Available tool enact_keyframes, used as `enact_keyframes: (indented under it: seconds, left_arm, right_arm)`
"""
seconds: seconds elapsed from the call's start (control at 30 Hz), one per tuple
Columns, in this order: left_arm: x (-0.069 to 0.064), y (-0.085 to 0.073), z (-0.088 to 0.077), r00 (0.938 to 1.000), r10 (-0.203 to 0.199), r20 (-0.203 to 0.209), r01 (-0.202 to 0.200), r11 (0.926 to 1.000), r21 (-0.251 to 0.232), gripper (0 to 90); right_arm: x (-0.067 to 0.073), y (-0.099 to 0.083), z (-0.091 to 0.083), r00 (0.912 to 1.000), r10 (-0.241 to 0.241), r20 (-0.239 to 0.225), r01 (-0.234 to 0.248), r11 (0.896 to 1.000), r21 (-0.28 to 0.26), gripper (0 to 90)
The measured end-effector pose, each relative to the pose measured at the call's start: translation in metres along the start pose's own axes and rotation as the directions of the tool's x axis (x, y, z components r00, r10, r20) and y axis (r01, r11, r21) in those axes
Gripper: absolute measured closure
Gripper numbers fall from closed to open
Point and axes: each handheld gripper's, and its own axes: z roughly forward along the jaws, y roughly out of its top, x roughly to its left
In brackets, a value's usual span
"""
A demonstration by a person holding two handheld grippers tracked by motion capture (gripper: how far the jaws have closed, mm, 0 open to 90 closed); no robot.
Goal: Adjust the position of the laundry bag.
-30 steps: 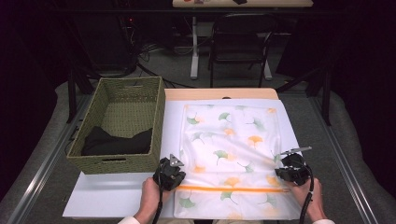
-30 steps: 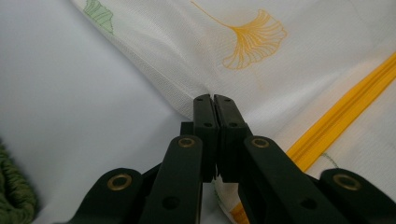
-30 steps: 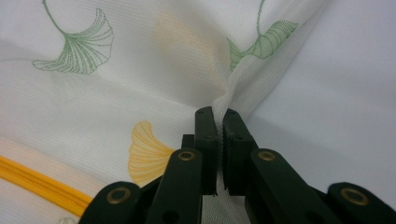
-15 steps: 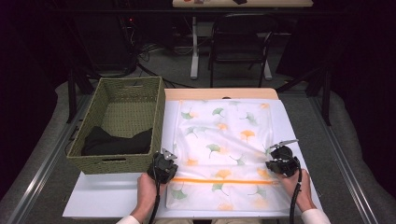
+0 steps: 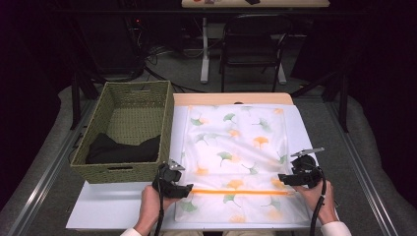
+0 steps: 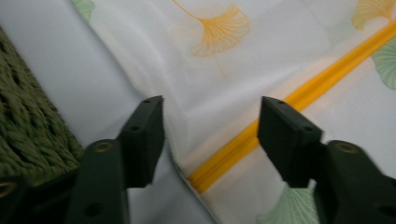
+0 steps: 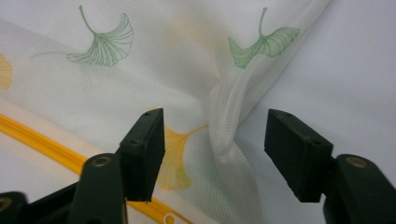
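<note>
A white cloth point(image 5: 236, 152) printed with green and orange ginkgo leaves lies flat on the table, an orange stripe point(image 5: 241, 191) running across its near part. My left gripper point(image 5: 188, 187) is at the cloth's left edge by the stripe's end. Its jaws have just been opening, and the cloth edge point(image 6: 187, 140) lies between them untouched. My right gripper point(image 5: 282, 178) is at the right edge. Its jaws have also just been opening and straddle a small raised fold point(image 7: 224, 140) without pressing it. My left gripper point(image 6: 210, 121) and right gripper point(image 7: 215, 135) are both open.
A green woven basket point(image 5: 118, 172) stands left of the cloth, close to my left gripper, with a black garment point(image 5: 123, 150) inside. The white table top point(image 5: 113, 206) is bare at the front left. A dark chair point(image 5: 253, 44) stands beyond the table.
The cloth was bunched up between the grippers a second ago and now lies flat. Both grippers have let go of its edges and stayed about where they were.
</note>
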Motion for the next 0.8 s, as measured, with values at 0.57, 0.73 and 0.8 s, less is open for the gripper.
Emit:
enact_keyframes:
  seconds: [0.57, 0.73, 0.8]
  left_arm:
    - [-0.006, -0.016, 0.004, 0.9992, 0.026, -0.03, -0.024, 0.9973, 0.069, 48.8]
    - [-0.015, -0.017, 0.005, 0.9945, 0.078, -0.07, -0.075, 0.9963, 0.042, 64.0]
    - [-0.015, -0.018, 0.006, 0.995, 0.077, -0.063, -0.075, 0.9966, 0.035, 67.6]
  right_arm:
    - [-0.002, -0.018, 0.008, 0.999, 0.039, 0.021, -0.041, 0.997, 0.073, 54.4]
    - [0.002, -0.017, 0.009, 0.9978, 0.028, 0.059, -0.032, 0.997, 0.068, 64.2]
    - [0.002, -0.017, 0.009, 0.9979, 0.028, 0.059, -0.032, 0.997, 0.067, 70.4]
